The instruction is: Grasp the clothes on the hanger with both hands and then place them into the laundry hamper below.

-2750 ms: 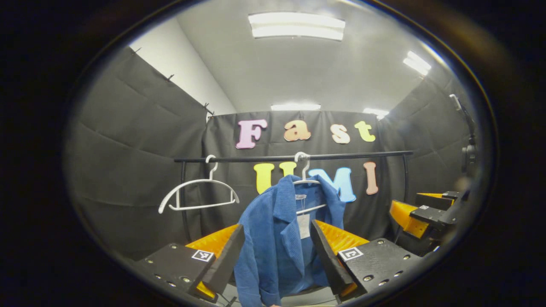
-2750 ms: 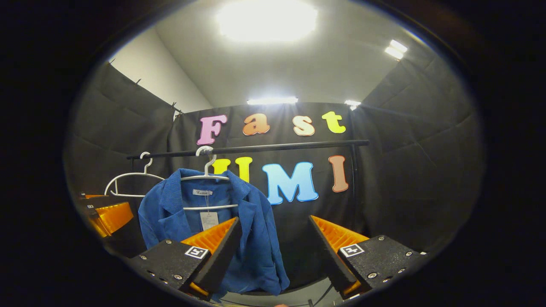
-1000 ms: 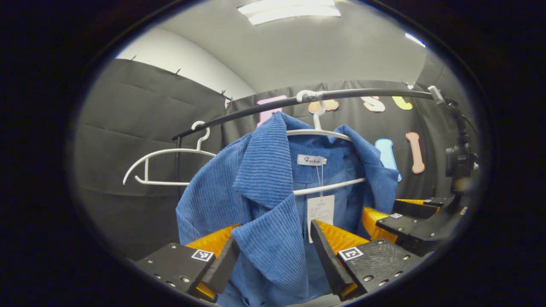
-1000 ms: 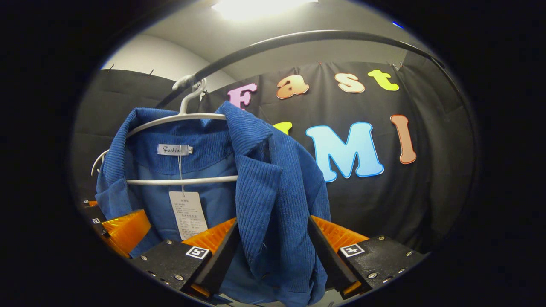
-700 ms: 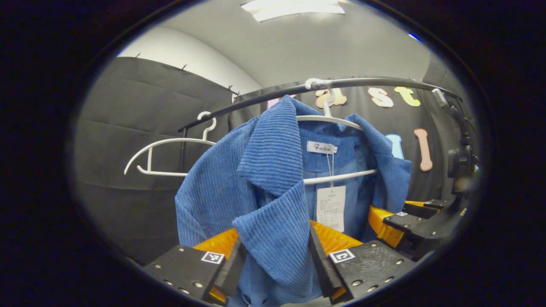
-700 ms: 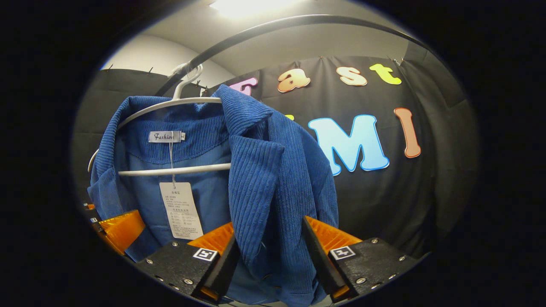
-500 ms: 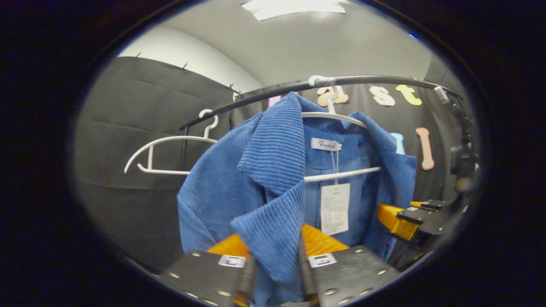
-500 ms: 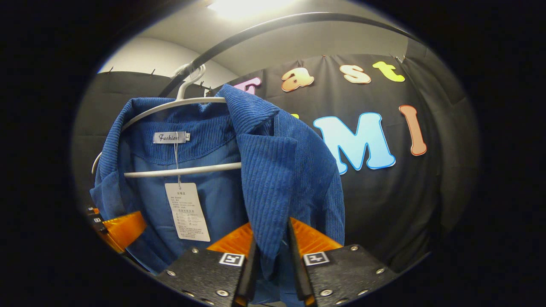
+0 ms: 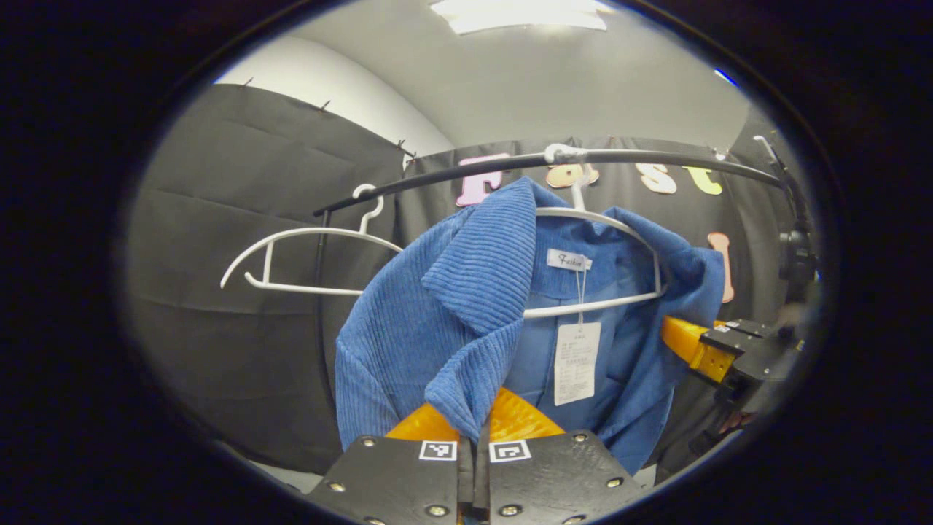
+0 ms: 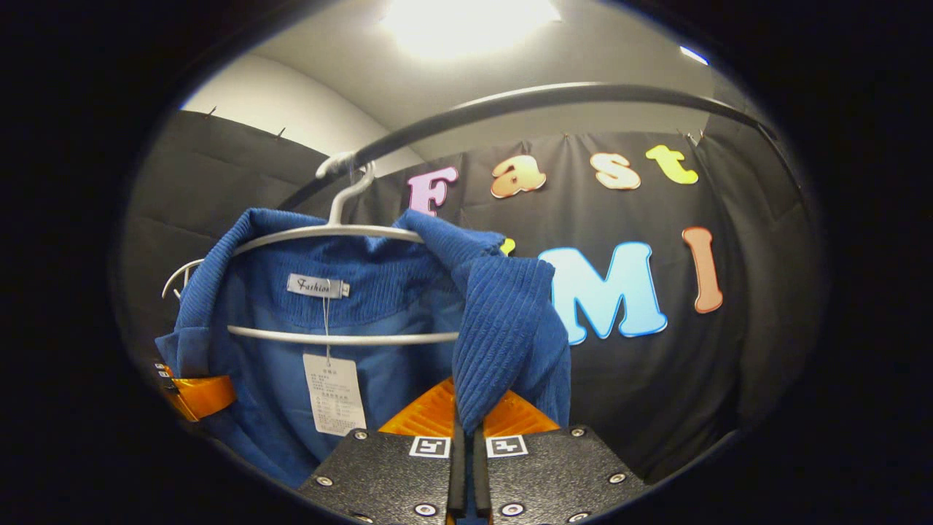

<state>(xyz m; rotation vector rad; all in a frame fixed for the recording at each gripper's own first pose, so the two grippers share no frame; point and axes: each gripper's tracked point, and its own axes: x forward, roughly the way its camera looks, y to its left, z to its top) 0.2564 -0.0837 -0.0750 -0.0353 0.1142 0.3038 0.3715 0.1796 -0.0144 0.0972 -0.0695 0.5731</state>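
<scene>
A blue corduroy jacket hangs on a white hanger from a black rail. My left gripper is shut on the jacket's left lapel. My right gripper is shut on the right lapel, and it also appears at the jacket's right edge in the left gripper view. The left gripper appears at the jacket's left edge in the right gripper view. A white paper tag dangles inside the collar.
A second white hanger, bare, hangs on the rail left of the jacket. A camera mount stands on a pole at the right. Black cloth walls close in the booth behind and beside the rail.
Both grippers moved up to the jacket and closed their fingers on the two lapels. The lapels now bunch between the fingers and the jacket has dropped slightly in both views.
</scene>
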